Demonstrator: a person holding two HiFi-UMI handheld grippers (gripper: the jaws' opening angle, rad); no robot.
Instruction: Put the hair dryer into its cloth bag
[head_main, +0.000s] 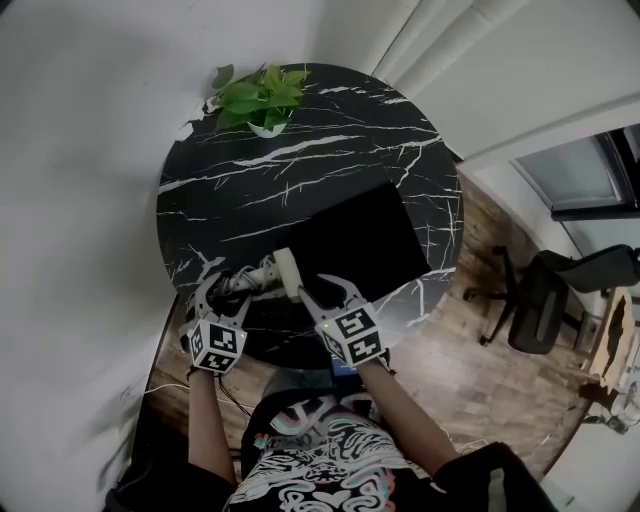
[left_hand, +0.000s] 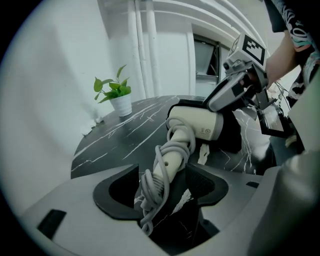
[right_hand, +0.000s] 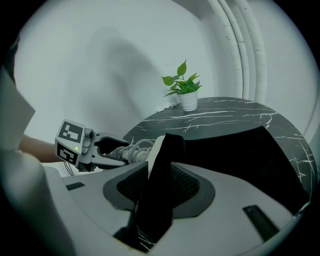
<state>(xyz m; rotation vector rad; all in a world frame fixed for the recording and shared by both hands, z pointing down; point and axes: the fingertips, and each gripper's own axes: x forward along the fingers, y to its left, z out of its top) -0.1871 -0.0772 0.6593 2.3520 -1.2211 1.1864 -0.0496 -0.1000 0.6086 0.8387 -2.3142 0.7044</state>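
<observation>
A cream hair dryer (head_main: 286, 272) lies near the front edge of the round black marble table (head_main: 300, 160), its head at the mouth of the flat black cloth bag (head_main: 360, 240). Its handle, wrapped in grey cord (left_hand: 160, 175), lies between the jaws of my left gripper (head_main: 225, 290), which stands open with gaps on both sides. My right gripper (head_main: 328, 292) is open too. A raised fold of the bag's edge (right_hand: 162, 175) stands between its pads without being pinched. In the left gripper view the dryer's head (left_hand: 200, 122) rests against the bag (left_hand: 235, 137).
A small potted plant (head_main: 262, 98) stands at the table's far edge. A white wall runs along the left. On the wooden floor to the right stands a dark office chair (head_main: 545, 300). Bare marble lies between the plant and the bag.
</observation>
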